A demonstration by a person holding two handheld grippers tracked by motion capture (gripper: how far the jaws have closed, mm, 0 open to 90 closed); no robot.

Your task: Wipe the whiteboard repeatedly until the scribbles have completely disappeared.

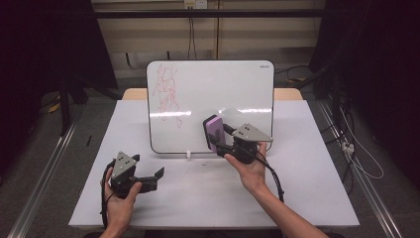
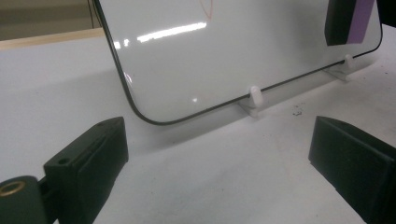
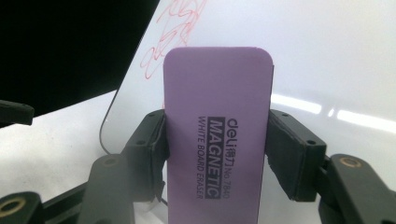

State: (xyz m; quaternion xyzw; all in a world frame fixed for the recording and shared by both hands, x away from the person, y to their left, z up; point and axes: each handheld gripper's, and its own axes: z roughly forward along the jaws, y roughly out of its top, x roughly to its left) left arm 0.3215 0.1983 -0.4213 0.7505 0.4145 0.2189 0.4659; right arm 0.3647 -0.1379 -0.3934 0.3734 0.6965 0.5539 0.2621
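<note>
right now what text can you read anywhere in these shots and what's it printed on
"deli", with small characters beside it too small to read: purple eraser in the right gripper
"MAGNETIC": eraser
"No. 7840": eraser
"WHITE BOARD ERASER": eraser
Small mark at the whiteboard top right corner: too small to read
Red scribble on the whiteboard: no words

Eraser point(image 3: 217, 135) bottom cut off

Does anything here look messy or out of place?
Only the red scribbles on the left part of the whiteboard. The right tool grips a purple eraser near the board's clean lower right. Nothing looks spilled or broken.
</note>
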